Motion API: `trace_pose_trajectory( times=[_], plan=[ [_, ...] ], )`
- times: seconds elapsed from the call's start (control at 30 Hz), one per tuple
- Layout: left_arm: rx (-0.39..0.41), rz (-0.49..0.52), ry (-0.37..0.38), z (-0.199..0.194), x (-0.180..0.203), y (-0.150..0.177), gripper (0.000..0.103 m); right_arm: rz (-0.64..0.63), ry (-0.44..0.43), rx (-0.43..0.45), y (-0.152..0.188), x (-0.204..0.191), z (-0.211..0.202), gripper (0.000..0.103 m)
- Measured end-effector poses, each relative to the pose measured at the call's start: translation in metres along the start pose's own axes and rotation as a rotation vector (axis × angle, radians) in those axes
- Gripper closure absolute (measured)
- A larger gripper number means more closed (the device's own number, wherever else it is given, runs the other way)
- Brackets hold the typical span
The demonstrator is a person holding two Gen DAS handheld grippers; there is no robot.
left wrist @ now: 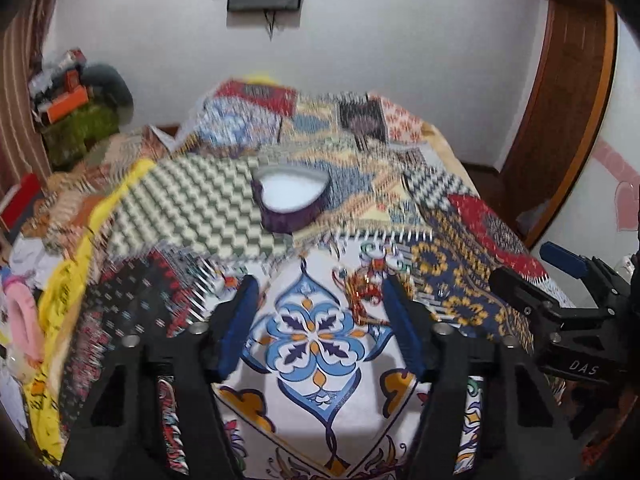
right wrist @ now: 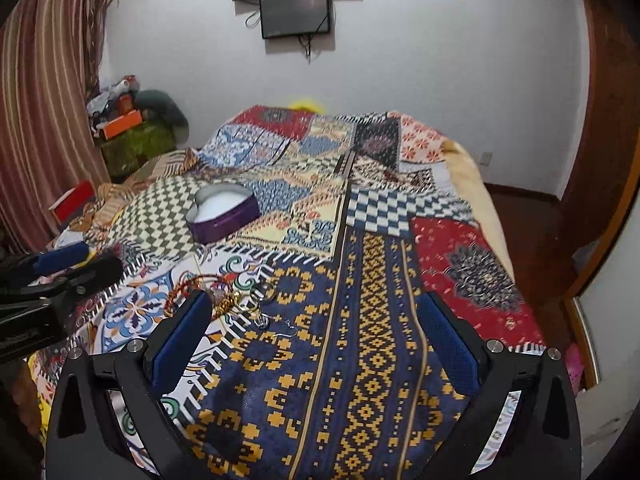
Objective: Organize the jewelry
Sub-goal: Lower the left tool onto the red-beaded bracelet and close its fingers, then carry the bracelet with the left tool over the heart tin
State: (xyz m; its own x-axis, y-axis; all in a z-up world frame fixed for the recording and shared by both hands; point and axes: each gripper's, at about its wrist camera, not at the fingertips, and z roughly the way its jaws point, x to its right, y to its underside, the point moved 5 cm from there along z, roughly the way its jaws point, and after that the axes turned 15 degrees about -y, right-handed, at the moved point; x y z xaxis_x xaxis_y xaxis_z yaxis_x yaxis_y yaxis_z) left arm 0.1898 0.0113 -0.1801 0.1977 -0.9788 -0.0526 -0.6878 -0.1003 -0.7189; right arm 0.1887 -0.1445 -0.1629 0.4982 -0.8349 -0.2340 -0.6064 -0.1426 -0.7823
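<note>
A heart-shaped purple tin (left wrist: 290, 196) with a white inside stands open on the patchwork bedspread, also in the right wrist view (right wrist: 224, 210). A tangle of red and gold jewelry (left wrist: 364, 288) lies on the white floral patch, just inside the right finger of my left gripper (left wrist: 320, 280). The left gripper's jaws stand apart with no pad pressing on anything. My right gripper (right wrist: 312, 300) is open wide over the blue and yellow patch. The jewelry pile (right wrist: 224, 292) lies by its left fingertip, and small silver earrings (right wrist: 272, 322) lie just beyond.
The bedspread (right wrist: 460, 240) covers a bed whose right edge drops to a dark floor. Cluttered boxes and bags (right wrist: 128, 120) stand by the striped curtain at the left. Screens (right wrist: 296, 12) hang on the far wall. The two grippers sit side by side, the right gripper (left wrist: 560, 276) appearing in the left wrist view.
</note>
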Motion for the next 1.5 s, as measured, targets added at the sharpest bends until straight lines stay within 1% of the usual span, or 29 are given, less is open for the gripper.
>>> trace_pose_trajectory(
  times=[0.03,0.1,0.17,0.23,0.27,0.3,0.33,0.37,0.5,0.57,0.6,0.63,0.67,0.77,0.8,0.87,0.97,1.0,1.03,1.13,1.2,1.5],
  plan=[
    [-0.016,-0.003,0.012,0.004,0.000,0.002,0.050,-0.002,-0.003,-0.007,0.001,-0.001,0.003,0.005],
    [-0.044,-0.004,0.037,0.012,0.002,0.006,0.052,-0.007,-0.017,-0.027,0.004,-0.001,0.008,0.009],
    [-0.047,0.004,0.042,0.017,0.006,0.008,0.052,-0.009,-0.033,-0.048,0.006,-0.002,0.016,0.015],
    [-0.048,0.010,0.053,0.019,0.008,0.009,0.052,0.000,-0.061,-0.076,0.008,-0.002,0.025,0.024],
    [-0.051,0.010,0.064,0.021,0.010,0.009,0.052,0.006,-0.075,-0.085,0.009,-0.001,0.028,0.026],
    [-0.055,0.012,0.078,0.022,0.012,0.009,0.053,0.017,-0.092,-0.096,0.010,0.000,0.031,0.031],
    [-0.059,0.013,0.085,0.023,0.014,0.010,0.058,0.026,-0.104,-0.103,0.011,0.001,0.034,0.034],
    [-0.063,0.016,0.089,0.025,0.016,0.009,0.063,0.030,-0.112,-0.108,0.011,0.002,0.036,0.036],
    [-0.069,0.011,0.089,0.031,0.019,0.008,0.068,0.039,-0.129,-0.112,0.012,0.003,0.040,0.040],
    [-0.074,0.009,0.094,0.034,0.021,0.009,0.074,0.032,-0.132,-0.119,0.012,0.003,0.041,0.046],
    [-0.077,0.009,0.095,0.035,0.021,0.009,0.075,0.028,-0.135,-0.124,0.012,0.002,0.043,0.049],
    [-0.085,0.009,0.098,0.038,0.022,0.010,0.077,0.025,-0.141,-0.129,0.012,0.001,0.045,0.050],
    [-0.092,0.008,0.105,0.039,0.022,0.011,0.081,0.024,-0.148,-0.134,0.012,0.000,0.046,0.051],
    [-0.103,0.003,0.116,0.043,0.023,0.013,0.083,0.015,-0.160,-0.147,0.013,-0.002,0.050,0.059],
    [-0.100,0.002,0.117,0.043,0.023,0.013,0.084,0.012,-0.163,-0.152,0.013,-0.002,0.052,0.064],
    [-0.100,0.005,0.119,0.043,0.024,0.014,0.093,0.004,-0.164,-0.159,0.013,-0.003,0.054,0.067],
    [-0.090,0.021,0.117,0.044,0.028,0.015,0.094,-0.003,-0.172,-0.176,0.014,-0.004,0.058,0.067],
    [-0.085,0.025,0.112,0.044,0.028,0.015,0.094,-0.004,-0.174,-0.180,0.015,-0.004,0.059,0.068],
    [-0.081,0.029,0.109,0.044,0.029,0.016,0.095,-0.005,-0.174,-0.183,0.016,-0.004,0.060,0.075],
    [-0.070,0.039,0.106,0.042,0.030,0.016,0.095,-0.006,-0.177,-0.185,0.015,-0.003,0.061,0.089],
    [-0.064,0.039,0.107,0.040,0.029,0.015,0.096,-0.011,-0.169,-0.181,0.015,-0.004,0.059,0.093],
    [-0.005,0.025,0.108,0.015,0.024,0.005,0.096,-0.047,-0.145,-0.155,0.010,-0.011,0.047,0.094]
  ],
)
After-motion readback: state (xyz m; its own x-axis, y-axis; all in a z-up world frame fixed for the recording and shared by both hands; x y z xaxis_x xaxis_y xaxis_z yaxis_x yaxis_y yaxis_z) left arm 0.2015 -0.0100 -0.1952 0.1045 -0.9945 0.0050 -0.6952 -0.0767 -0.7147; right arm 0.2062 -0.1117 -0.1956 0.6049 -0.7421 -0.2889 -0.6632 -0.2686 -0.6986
